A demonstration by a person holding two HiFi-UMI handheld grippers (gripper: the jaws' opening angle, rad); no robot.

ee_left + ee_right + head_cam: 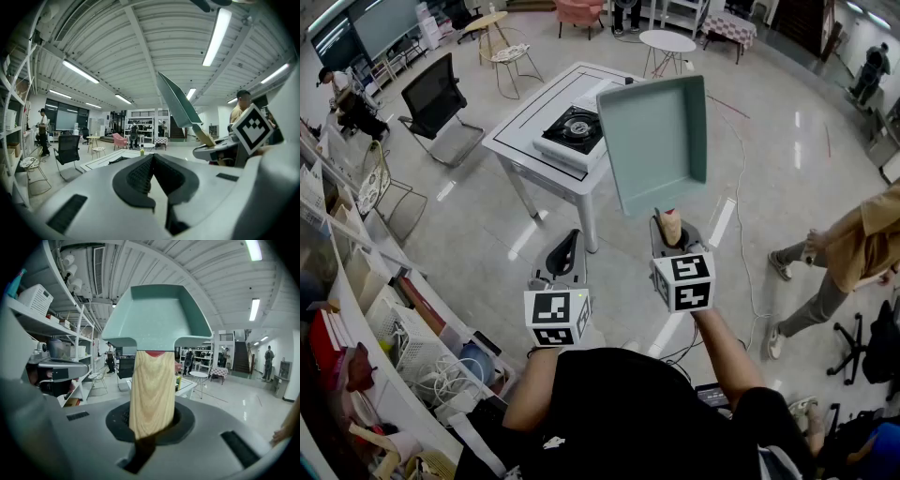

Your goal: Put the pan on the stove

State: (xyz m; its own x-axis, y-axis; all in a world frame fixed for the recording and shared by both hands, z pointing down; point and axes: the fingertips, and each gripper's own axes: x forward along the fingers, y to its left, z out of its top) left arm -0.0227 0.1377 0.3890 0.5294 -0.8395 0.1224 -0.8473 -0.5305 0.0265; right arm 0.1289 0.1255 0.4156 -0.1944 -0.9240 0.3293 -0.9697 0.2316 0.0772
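A pale green square pan point(656, 141) is held up in the air, tilted, above the floor just right of the stove. My right gripper point(669, 232) is shut on its wooden handle point(152, 390), and the pan body point(157, 315) rises beyond the jaws in the right gripper view. The single-burner gas stove point(572, 131) sits on a white table point(520, 136) ahead, a little to the left. My left gripper point(565, 251) hangs beside the right one, shut and holding nothing. In the left gripper view its jaws meet point(152, 159), and the pan point(178, 103) shows edge-on at the upper right.
White shelves point(356, 309) with baskets and cables line the left. A black office chair point(436, 94) stands left of the table. A person point(853, 253) walks at the right. A round white table point(667, 40) and stools stand farther back.
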